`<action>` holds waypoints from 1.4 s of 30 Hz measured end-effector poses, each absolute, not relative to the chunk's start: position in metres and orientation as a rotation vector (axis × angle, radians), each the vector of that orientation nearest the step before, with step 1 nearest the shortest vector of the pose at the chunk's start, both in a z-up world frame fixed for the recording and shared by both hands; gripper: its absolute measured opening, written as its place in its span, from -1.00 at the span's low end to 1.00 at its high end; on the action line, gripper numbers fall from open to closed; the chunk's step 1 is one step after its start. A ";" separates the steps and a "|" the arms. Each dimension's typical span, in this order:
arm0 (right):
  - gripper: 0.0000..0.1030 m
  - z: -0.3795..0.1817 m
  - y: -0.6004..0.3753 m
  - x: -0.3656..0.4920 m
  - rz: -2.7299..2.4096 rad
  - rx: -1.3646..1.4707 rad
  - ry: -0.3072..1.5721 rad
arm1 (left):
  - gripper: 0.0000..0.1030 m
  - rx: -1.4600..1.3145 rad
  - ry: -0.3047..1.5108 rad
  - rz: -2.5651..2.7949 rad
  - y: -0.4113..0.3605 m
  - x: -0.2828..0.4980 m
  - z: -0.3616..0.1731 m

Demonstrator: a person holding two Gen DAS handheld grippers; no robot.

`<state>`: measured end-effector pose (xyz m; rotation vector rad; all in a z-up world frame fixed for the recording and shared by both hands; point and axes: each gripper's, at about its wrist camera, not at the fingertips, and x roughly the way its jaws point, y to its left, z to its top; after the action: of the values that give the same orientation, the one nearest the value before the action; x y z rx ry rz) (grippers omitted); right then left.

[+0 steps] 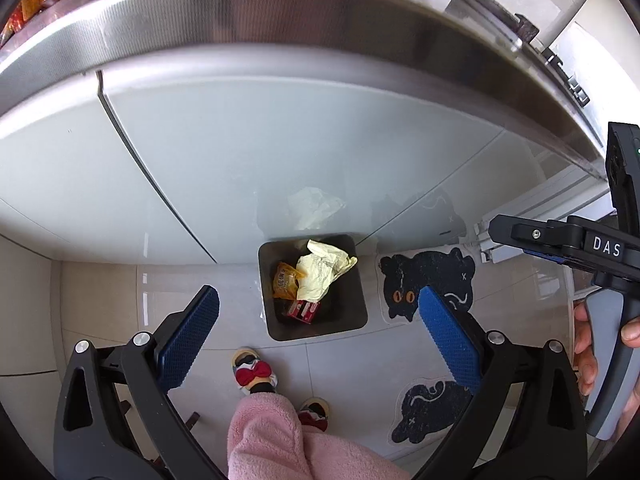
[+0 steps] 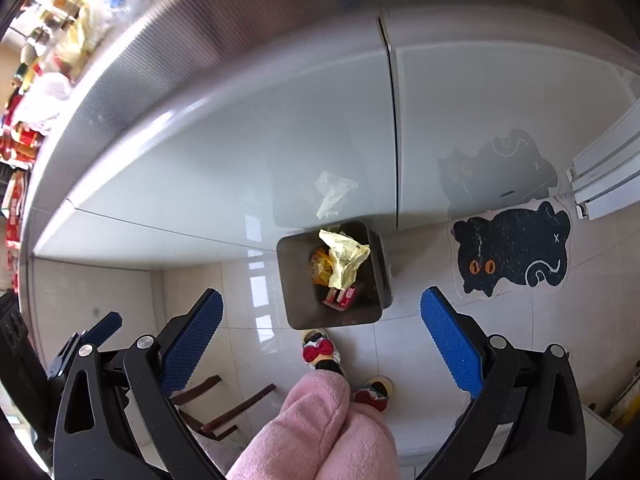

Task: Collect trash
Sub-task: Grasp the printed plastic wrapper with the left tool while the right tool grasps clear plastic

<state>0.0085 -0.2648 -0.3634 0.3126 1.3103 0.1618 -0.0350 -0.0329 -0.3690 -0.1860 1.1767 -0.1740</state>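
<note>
A dark grey square bin (image 1: 358, 304) stands on the tiled floor against the white cabinet, far below both grippers. Inside lie a crumpled yellow paper (image 1: 320, 272), an orange wrapper (image 1: 285, 282) and a red-and-white carton (image 1: 303, 310). My left gripper (image 1: 318, 294) hangs open above the bin, with nothing between its blue pads. In the right wrist view the same bin (image 2: 296, 284) holds the yellow paper (image 2: 346, 258) and the carton (image 2: 340, 296). My right gripper (image 2: 320, 294) is also open and empty above it.
White cabinet doors (image 1: 200, 160) sit under a steel counter edge (image 1: 280, 20). Black cat-shaped mats (image 1: 428, 284) (image 2: 512, 252) lie to the right of the bin. A person's pink-clad leg (image 1: 272, 432) and bow slippers (image 1: 256, 372) are just in front of it. Wooden slats (image 2: 224, 404) lie at lower left.
</note>
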 end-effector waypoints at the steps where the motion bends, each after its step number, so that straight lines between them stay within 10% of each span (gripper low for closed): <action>1: 0.93 -0.351 -0.266 0.008 0.168 0.314 1.289 | 0.84 -0.194 1.153 -0.174 -0.031 -0.035 -0.360; 19: 0.93 -0.213 -0.250 0.059 0.230 0.278 1.005 | 0.84 -0.137 0.956 -0.193 -0.002 0.018 -0.225; 42: 0.59 -0.234 -0.177 0.151 0.265 0.187 1.062 | 0.55 -0.166 1.002 -0.222 0.052 0.151 -0.229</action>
<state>0.1514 -0.1766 -0.2341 0.1869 1.0623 0.2645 0.1506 0.0523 -0.2291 -0.1656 1.0021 -0.2221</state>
